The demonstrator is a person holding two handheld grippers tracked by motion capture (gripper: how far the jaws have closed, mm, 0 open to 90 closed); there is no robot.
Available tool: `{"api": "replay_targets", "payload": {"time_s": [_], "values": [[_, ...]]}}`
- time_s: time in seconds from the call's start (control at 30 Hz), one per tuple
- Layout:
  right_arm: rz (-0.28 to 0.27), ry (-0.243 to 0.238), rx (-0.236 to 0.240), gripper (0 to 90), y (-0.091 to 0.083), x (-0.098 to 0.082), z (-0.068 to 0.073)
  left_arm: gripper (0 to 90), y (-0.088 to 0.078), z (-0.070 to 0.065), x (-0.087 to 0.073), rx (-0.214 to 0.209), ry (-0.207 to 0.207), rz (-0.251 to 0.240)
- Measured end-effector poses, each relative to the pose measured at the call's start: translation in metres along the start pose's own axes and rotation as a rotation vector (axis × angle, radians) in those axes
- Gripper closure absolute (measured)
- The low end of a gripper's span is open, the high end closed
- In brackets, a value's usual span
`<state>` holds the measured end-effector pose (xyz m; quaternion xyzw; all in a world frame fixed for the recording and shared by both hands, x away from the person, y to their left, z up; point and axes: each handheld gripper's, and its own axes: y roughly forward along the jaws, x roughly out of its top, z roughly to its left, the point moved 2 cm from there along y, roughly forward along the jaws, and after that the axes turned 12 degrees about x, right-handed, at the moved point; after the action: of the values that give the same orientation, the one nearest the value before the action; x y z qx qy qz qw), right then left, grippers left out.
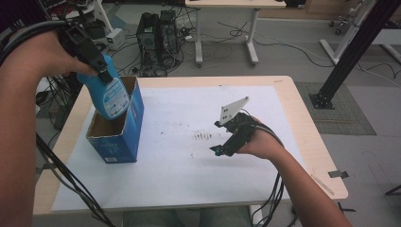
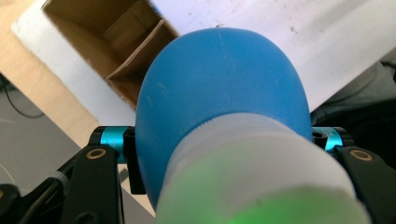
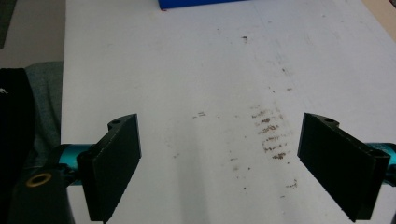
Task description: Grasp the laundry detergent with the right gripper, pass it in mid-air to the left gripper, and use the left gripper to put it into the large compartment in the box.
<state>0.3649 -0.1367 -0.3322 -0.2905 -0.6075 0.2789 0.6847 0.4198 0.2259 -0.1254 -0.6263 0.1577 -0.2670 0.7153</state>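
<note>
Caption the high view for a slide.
Left gripper holds a blue bottle over an open blue box; right gripper rests open on the white sheet.

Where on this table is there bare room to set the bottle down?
The white sheet is bare between the blue box and the right hand-held gripper, and along its near edge. Crowded only at the left, where the bottle hangs over the box.

Blue white-capped bottle [image 1: 109,92], tilted bottom-down into the open blue box [image 1: 116,135].
</note>
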Motion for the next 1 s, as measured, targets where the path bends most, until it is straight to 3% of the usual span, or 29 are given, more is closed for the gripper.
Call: {"api": "replay_targets", "payload": {"time_s": [0.07, 0.3, 0.33, 0.5, 0.53, 0.7, 0.73, 0.87, 0.93, 0.97, 1.0], "values": [[-0.001, -0.002, 0.001, 12.5, 0.0, 0.0, 0.0, 38.7, 0.001, 0.002, -0.001, 0.0, -0.013, 0.003], [0.002, 0.0, -0.002, 12.5, 0.0, 0.0, 0.0, 38.7, 0.016, 0.012, -0.005, 0.005, -0.117, 0.025], [-0.001, 0.003, -0.006, 12.5, 0.0, 0.0, 0.001, 38.7, 0.017, 0.014, -0.006, 0.011, -0.101, 0.031], [0.002, 0.006, -0.007, 12.5, 0.0, 0.0, 0.001, 38.7, 0.027, 0.014, -0.006, 0.001, -0.113, 0.038], [0.0, 0.004, -0.006, 12.5, 0.0, 0.0, 0.002, 38.7, 0.032, 0.015, -0.006, 0.007, -0.083, 0.044], [0.001, 0.012, -0.007, 12.5, -0.001, 0.0, 0.003, 38.7, 0.046, 0.013, -0.006, -0.011, -0.064, 0.051], [0.002, 0.013, -0.005, 12.5, -0.002, 0.0, 0.004, 38.7, 0.054, 0.014, -0.006, -0.021, -0.038, 0.051], [0.0, 0.006, -0.011, 12.5, -0.002, 0.0, 0.004, 38.7, 0.066, 0.013, -0.006, -0.03, -0.015, 0.053], [0.002, 0.002, -0.008, 12.5, -0.003, -0.001, 0.004, 38.6, 0.078, 0.012, -0.005, -0.029, 0.031, 0.055], [0.004, 0.009, -0.007, 12.5, -0.003, -0.001, 0.005, 38.6, 0.078, 0.012, -0.005, -0.029, 0.031, 0.055], [0.003, 0.009, -0.007, 12.5, -0.003, -0.001, 0.005, 38.7, 0.086, 0.011, -0.005, -0.016, 0.069, 0.059]]}}
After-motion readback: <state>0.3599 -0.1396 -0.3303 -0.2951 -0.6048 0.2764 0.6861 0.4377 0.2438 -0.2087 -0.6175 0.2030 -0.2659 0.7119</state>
